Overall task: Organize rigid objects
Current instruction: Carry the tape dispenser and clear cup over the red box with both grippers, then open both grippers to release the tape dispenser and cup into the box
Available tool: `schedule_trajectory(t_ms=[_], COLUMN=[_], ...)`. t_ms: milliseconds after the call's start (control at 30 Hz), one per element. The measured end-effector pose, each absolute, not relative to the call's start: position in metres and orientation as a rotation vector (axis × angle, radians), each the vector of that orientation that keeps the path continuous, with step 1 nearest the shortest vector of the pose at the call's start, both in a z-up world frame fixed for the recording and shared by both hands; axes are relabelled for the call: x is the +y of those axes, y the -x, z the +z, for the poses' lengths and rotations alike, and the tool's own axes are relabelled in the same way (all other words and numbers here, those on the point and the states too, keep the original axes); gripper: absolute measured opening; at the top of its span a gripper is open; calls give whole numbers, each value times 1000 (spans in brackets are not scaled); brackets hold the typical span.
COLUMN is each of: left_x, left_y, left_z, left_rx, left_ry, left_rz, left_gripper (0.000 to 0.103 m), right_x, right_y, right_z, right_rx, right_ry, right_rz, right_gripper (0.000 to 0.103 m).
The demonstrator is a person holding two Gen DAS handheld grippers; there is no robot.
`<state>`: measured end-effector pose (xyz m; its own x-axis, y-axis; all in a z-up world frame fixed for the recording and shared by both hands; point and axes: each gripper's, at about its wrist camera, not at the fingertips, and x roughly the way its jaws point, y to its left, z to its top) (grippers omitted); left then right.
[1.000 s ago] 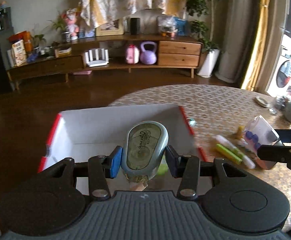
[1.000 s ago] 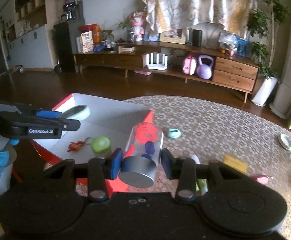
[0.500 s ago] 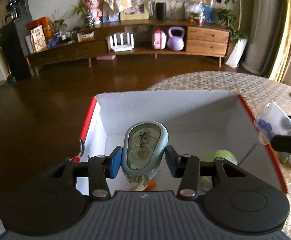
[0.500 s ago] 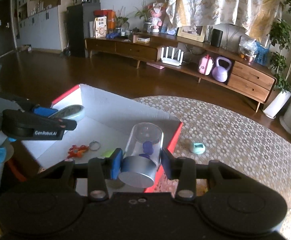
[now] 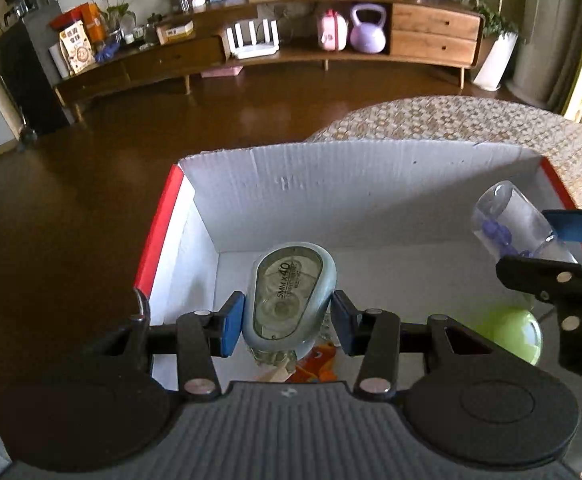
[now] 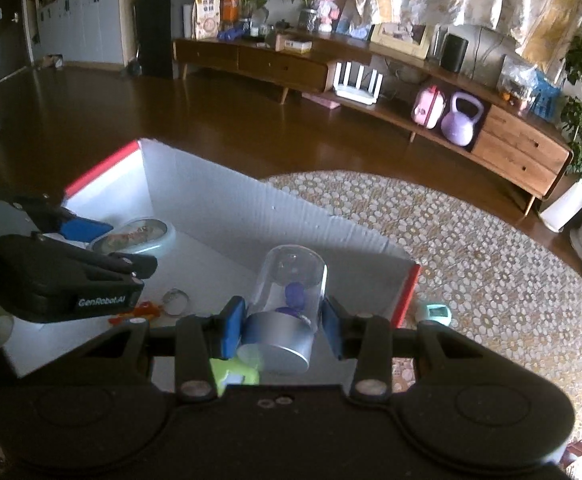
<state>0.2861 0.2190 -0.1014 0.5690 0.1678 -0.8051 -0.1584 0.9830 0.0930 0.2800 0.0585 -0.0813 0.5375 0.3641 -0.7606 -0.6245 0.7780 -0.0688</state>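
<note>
Both grippers, left (image 5: 288, 322) and right (image 6: 281, 326), clamp items above the box (image 5: 331, 184).

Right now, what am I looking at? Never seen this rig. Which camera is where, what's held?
There is no robot arm: a person carries a two-finger gripper in each hand, and each gripper has a fisheye camera looking forward along its fingers.

One picture is from the left gripper. It is shut on a correction tape. The other picture is from the right gripper, shut on a clear tube with a silver cap and purple bits inside. Each gripper also shows at the edge of the other's view.

Both hang over an open white box with red edges, on a table with a patterned cloth. In the box lie a green ball, an orange toy and a key ring. A small teal gadget sits on the table beside the box.
</note>
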Motion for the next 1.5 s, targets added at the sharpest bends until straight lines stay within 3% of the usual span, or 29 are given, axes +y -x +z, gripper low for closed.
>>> schedule_trajectory(t_ms=[700, 733, 867, 1500], left_x=[221, 220, 217, 178], left_y=[-318, -318, -314, -258], left_z=[-130, -130, -126, -68], left_rx=[1224, 1223, 1194, 1009], left_ry=[-44, -52, -62, -111], left_rz=[157, 159, 160, 174], left_gripper=[46, 46, 62, 63], right_x=[64, 63, 58, 4], right_y=[-268, -267, -264, -229], right_z=[-84, -82, -78, -39], right_rx=[868, 870, 877, 770], right_ry=[329, 323, 301, 214], right_rz=[670, 675, 688, 699], right_gripper=[39, 39, 39, 45])
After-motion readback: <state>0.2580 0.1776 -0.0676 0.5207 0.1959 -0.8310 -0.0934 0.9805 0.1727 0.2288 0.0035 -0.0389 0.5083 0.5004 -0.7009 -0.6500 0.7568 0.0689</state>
